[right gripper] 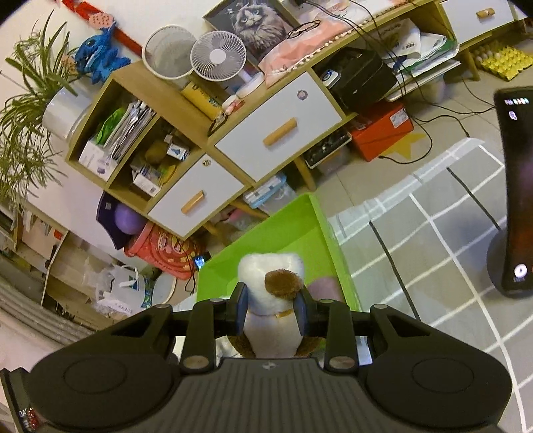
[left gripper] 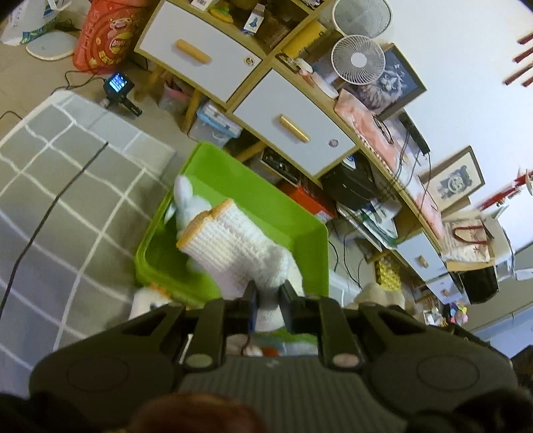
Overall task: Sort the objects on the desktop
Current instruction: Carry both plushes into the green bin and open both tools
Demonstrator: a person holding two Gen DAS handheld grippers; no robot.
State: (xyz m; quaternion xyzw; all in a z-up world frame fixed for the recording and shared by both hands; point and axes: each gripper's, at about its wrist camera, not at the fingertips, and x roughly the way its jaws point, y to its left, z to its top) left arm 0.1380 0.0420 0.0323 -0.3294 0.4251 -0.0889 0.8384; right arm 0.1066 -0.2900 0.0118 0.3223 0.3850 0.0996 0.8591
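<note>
White knit glove [left gripper: 230,239]: pinched by one end and hanging out over the green bin, orange-trimmed cuff pointing away, a finger [left gripper: 185,193] sticking out beyond it.
Left gripper [left gripper: 268,293]: clenched tight on the white knit glove, both black fingers pressed into the fabric, holding it above the near part of the bin.
Plush toy [right gripper: 271,299]: white body with a brown patch on the head, upright between the fingers, head poking up past the tips.
Right gripper [right gripper: 270,309]: grasping the plush toy, blue-padded fingers squeezing either side of its neck, right at the near end of the bin.
Green bin [left gripper: 309,233]: bright green plastic tub, open top, standing on the floor; in the right wrist view its inside wall [right gripper: 283,229] shows bare behind the toy's head.
Grey rug [left gripper: 66,186]: grey with white grid lines, running alongside the bin; a black cable [left gripper: 50,206] lies across it.
Cabinet [right gripper: 276,126]: wood frame, pale drawer fronts with wooden handles, just beyond the bin.
On top of the cabinet: a white desk fan [right gripper: 218,55], a framed cat picture [right gripper: 251,23] and a pink cloth.
Under the cabinet: an orange box [right gripper: 381,128] and clear storage boxes.
Red bag [left gripper: 108,33]: on the floor beside the cabinet's end.
Phone [right gripper: 518,186]: dark screen on a stand, at the right edge of the right wrist view.
</note>
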